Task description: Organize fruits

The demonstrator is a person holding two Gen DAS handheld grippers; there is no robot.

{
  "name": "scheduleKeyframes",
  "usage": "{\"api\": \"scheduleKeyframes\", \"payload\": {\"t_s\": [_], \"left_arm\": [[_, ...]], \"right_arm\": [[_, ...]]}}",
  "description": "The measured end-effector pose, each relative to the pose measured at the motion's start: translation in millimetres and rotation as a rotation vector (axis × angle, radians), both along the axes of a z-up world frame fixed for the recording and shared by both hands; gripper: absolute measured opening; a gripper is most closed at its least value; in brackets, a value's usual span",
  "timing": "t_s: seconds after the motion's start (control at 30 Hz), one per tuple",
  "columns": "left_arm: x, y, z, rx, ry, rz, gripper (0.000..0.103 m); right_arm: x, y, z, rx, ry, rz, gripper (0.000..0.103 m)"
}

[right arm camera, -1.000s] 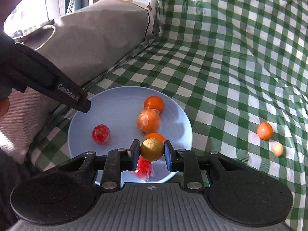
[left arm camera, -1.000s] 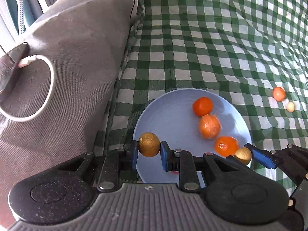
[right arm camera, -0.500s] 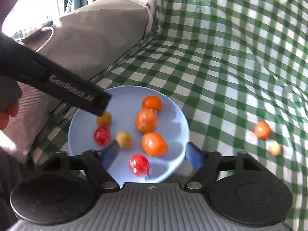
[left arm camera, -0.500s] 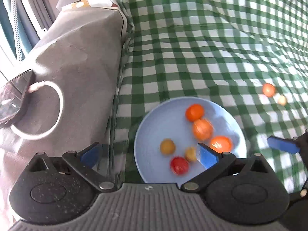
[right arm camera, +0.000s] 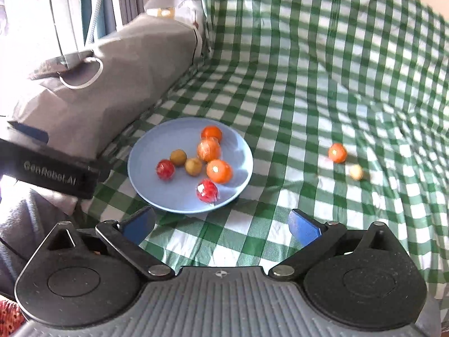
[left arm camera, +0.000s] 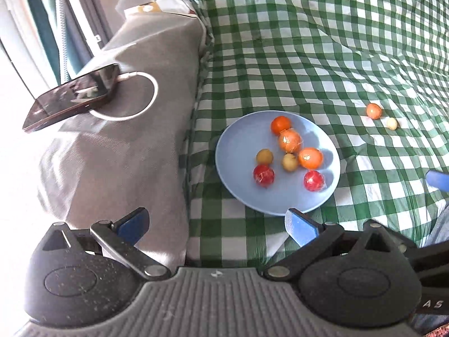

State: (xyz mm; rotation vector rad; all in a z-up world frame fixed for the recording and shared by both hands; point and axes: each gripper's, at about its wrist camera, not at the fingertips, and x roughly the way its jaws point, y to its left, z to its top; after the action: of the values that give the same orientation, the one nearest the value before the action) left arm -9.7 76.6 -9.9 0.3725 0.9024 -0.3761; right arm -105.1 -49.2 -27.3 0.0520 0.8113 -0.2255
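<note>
A light blue plate (left arm camera: 241,146) lies on the green checked cloth and holds several small fruits: orange, red and two golden-brown ones (left arm camera: 264,156) (left arm camera: 290,161). My left gripper (left arm camera: 216,223) hangs open, above and short of the plate's near rim, with nothing between its fingers. In the right wrist view the same plate (right arm camera: 151,151) lies ahead and to the left. My right gripper (right arm camera: 221,223) has its jaws opening wide and empty. An orange fruit (right arm camera: 337,153) and a small pale one (right arm camera: 356,172) lie loose on the cloth to the right of the plate.
A grey cushion (left arm camera: 126,154) borders the plate on the left. On it lie a phone (left arm camera: 73,95) and a looped white cable (left arm camera: 140,106). Curtains hang behind it. The checked cloth (left arm camera: 308,56) runs far back and to the right.
Both grippers were shut on a golden-brown fruit each over the plate. They opened, the two fruits now lie on the plate, and both grippers pulled back and upward.
</note>
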Motion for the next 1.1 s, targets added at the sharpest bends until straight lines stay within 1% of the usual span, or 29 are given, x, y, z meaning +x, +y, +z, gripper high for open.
{"api": "scheduleKeyframes", "payload": {"t_s": [0.1, 0.23, 0.37, 0.53, 0.87, 1.1], "left_arm": [[-11.9, 3.9, 4.0, -0.013, -0.016, 0.016, 0.103], [-22.9, 3.5, 11.4, -0.029, -0.037, 0.022, 0.103], [-32.8, -3.3, 20.8, -0.041, -0.068, -0.002, 0.103], [-42.4, -7.6, 26.3, -0.031, -0.098, -0.029, 0.103], [-40.5, -0.7, 28.6, -0.035, -0.094, -0.003, 0.103], [-39.4, -3.2, 25.6, -0.028, -0.087, -0.011, 0.103]], "right_arm": [[-9.2, 7.4, 9.7, -0.031, -0.046, 0.008, 0.102], [-24.0, 12.2, 17.6, -0.050, -0.077, 0.022, 0.102], [-37.3, 12.2, 21.4, -0.061, -0.086, 0.021, 0.102], [-48.2, 9.7, 27.1, -0.059, -0.113, -0.001, 0.102], [-50.4, 13.0, 28.6, -0.056, -0.121, -0.008, 0.102], [-48.9, 12.4, 26.2, -0.052, -0.112, -0.011, 0.102]]}}
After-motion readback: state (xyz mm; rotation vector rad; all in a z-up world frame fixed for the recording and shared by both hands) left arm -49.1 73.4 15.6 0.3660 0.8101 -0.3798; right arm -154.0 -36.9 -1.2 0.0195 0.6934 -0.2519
